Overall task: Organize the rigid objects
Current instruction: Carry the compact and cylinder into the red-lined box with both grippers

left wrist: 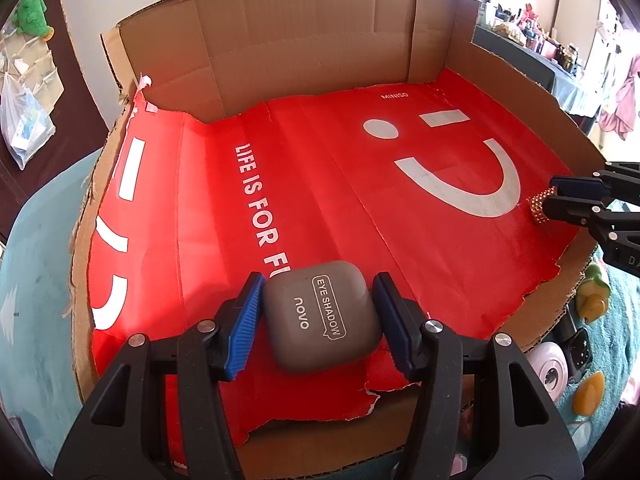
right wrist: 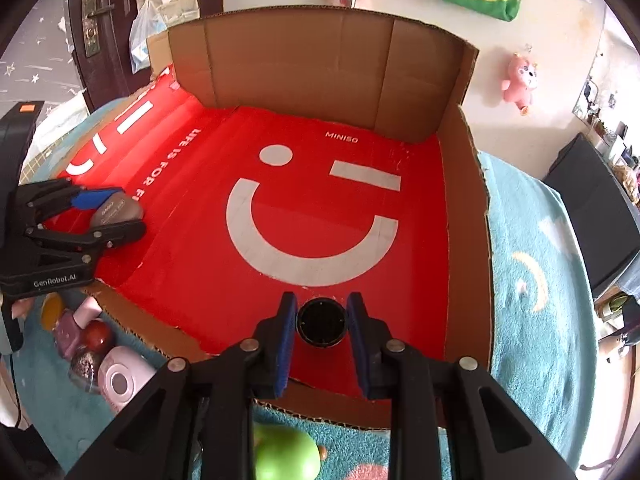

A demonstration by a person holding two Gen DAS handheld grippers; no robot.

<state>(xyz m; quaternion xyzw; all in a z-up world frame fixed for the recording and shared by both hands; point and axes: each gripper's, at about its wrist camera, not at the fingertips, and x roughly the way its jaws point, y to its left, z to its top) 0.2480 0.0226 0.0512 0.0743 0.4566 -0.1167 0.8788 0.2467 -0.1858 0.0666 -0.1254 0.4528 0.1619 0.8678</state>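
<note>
Left gripper (left wrist: 320, 322) sits low centre of the left wrist view, angled steeply down, jaws part-open and clamped on a grey eyeshadow case (left wrist: 322, 316), blue pads (left wrist: 244, 324) pressing both its sides; the lid reads "EYE SHADOW" and "novo". The case hangs over the near edge of the red paper liner (left wrist: 320, 184) inside the cardboard box (left wrist: 280, 40); whether its underside touches the liner is hard to tell. In the right wrist view the same gripper shows at mid left (right wrist: 116, 210), case (right wrist: 118, 210) half hidden behind the lower finger. Right gripper (right wrist: 322, 322) is bottom centre of its own view, also pitched down, jaws as narrow as they get and gripping a small black round cap-like object (right wrist: 321, 322), seen end-on, so its body is hidden. From the left wrist view, far right edge (left wrist: 550, 196), it holds something with a gold studded band (left wrist: 542, 206), mostly covered by the fingers; probably the same item, can't confirm. It sits at the liner's near edge, lower centre. Outside the box, on teal cloth (right wrist: 532, 280): a pink round camera-like gadget (right wrist: 120, 380), a dark red ball (right wrist: 98, 338), and other small bits at lower left, partly cut off by the left gripper's body. A green round thing (right wrist: 286, 456) at bottom is blocked by the right gripper frame. No hands are clearly visible.
</note>
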